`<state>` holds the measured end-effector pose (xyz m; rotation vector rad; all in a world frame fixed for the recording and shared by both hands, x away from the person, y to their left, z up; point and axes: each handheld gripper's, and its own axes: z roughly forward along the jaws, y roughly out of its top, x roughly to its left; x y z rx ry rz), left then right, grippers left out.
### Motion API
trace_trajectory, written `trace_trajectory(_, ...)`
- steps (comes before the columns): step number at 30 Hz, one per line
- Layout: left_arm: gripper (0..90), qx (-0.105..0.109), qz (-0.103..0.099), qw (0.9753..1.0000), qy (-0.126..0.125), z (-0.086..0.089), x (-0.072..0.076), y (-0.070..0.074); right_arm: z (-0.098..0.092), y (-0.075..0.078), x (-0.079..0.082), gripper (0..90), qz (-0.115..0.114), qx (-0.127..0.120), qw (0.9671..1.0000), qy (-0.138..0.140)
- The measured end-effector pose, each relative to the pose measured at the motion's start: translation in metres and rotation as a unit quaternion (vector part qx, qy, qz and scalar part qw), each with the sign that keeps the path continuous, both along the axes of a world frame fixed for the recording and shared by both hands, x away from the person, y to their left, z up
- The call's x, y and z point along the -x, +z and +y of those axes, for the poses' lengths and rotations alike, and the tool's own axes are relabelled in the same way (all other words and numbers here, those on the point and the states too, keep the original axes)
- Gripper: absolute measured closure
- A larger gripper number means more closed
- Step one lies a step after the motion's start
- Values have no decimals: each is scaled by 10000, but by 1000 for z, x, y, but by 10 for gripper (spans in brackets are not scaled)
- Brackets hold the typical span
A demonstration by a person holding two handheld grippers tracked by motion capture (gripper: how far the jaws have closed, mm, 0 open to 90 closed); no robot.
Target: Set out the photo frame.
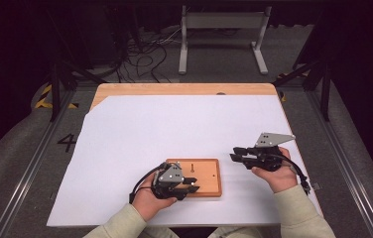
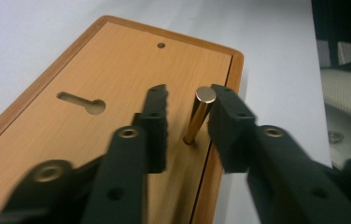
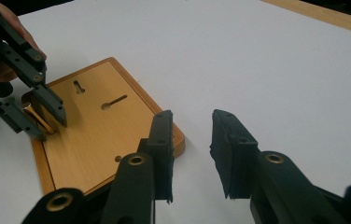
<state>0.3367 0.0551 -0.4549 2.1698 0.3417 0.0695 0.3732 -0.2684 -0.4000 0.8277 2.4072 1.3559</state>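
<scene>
A flat wooden board [image 1: 207, 184] [image 2: 117, 70] [image 3: 103, 135] lies on the white sheet near the front edge. A brass pin [image 2: 198, 114] [image 3: 37, 117] stands upright near one edge of the board. My left gripper [image 1: 193, 187] [image 2: 188, 100] [image 3: 46, 125] is open around the pin, its jaws on either side; one pad sits right against the pin's top, the other is a gap away. My right gripper [image 1: 233, 153] [image 3: 190, 140] hovers open to the right of the board, pointing left, with nothing between its fingers.
The board has a keyhole slot [image 2: 82, 102] [image 3: 114, 101] and a small hole [image 2: 161, 45]. A white sheet [image 1: 174, 124] covers most of the wooden table [image 1: 184, 89]. A metal stand [image 1: 221, 34] and cables [image 1: 140, 54] sit on the floor beyond.
</scene>
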Motion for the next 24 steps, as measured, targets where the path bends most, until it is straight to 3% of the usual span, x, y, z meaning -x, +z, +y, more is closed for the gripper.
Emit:
trace_trajectory(2,831,-38,1,10000,-56,-1,0,1,1,-1,0,696,50,20,10000,15)
trace_trajectory(7,837,-105,-127,9998,-60,-2,1,2,1,-1,0,695,65,16,10000,30)
trace_trajectory(10,839,-232,-382,9990,-99,-4,4,3,1,-1,0,694,78,9,10000,43)
trace_trajectory(13,838,-419,-710,9965,-166,-6,8,4,2,-1,0,694,86,23,9999,56)
trace_trajectory(18,836,-505,-896,9946,-162,-6,12,4,5,-2,0,693,94,44,9999,98)
trace_trajectory(19,836,-602,-1106,9919,-177,-7,16,5,5,-2,0,693,90,59,9999,103)
trace_trajectory(20,836,-602,-1106,9919,-177,-7,16,5,5,-2,0,693,90,59,9999,103)
trace_trajectory(21,836,-670,-1252,9897,-194,-8,19,5,6,-2,1,693,92,59,9999,112)
trace_trajectory(24,837,-856,-1752,9805,-255,-10,30,5,6,-1,2,689,73,76,9999,121)
